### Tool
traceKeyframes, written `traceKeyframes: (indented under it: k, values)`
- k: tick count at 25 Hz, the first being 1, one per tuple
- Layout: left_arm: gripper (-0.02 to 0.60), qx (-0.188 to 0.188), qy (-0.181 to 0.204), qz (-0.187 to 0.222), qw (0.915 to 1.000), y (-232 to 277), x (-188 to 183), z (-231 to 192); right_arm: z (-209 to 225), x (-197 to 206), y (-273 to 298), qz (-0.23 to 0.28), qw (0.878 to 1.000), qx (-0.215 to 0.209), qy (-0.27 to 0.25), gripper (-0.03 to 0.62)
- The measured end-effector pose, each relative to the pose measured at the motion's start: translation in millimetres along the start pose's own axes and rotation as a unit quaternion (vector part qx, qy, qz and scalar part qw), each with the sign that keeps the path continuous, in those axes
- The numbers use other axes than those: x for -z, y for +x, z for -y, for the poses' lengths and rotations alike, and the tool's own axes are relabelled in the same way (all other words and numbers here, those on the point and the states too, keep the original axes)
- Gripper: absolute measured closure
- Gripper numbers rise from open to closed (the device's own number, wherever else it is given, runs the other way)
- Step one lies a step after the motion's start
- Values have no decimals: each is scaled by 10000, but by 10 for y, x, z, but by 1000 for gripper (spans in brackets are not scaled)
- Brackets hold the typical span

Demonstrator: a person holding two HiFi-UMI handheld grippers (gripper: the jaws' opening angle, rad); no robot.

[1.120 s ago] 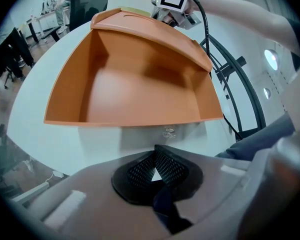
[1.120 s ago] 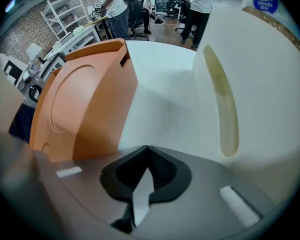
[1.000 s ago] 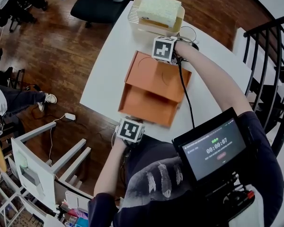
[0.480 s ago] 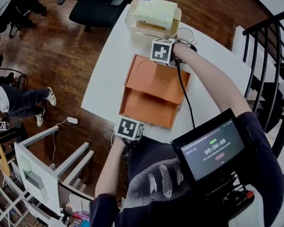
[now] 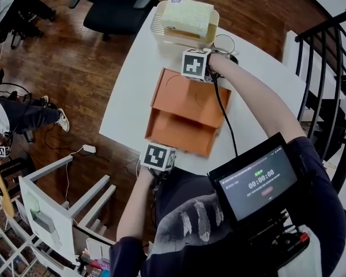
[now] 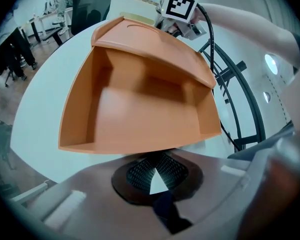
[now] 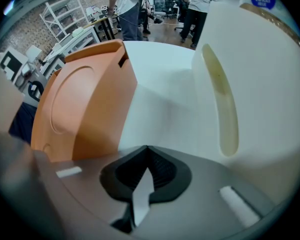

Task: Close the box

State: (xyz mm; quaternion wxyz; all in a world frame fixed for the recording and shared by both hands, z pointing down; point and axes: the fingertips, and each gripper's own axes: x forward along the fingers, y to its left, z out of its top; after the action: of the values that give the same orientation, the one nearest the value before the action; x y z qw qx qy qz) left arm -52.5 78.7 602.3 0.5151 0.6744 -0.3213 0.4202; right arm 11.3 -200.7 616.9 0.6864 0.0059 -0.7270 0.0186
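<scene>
Two grippers bracket the orange box (image 5: pixel 176 131), which sits on the white table (image 5: pixel 130 91) at the centre of the head view. Nearest, low in the frame, the left gripper (image 6: pixel 157 158) has its jaws pressed together with nothing between them, tips just beside the box's near wall. The box's long axis runs from there up the frame, away from the person. Its tray faces upward, open, while the lid (image 5: pixel 190 97) slants over the far half. At the lid's far edge, the right gripper (image 7: pixel 147 151) likewise has its jaws closed on nothing. Farthest, at the top, a cream basket (image 5: pixel 159 23) holds a tissue pack (image 5: pixel 187 15).
</scene>
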Motion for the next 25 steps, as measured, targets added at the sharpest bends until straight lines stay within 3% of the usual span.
traceKeyframes:
  k: [4,25]
  values:
    - [568,15,-100,89,9999,-14,-56,-23,4,12,-2,11,10000,-23,38,589]
    - [568,28,125,175,9998,-26,-292,-13,-6,-10,-22,56,10000,-26,15,589]
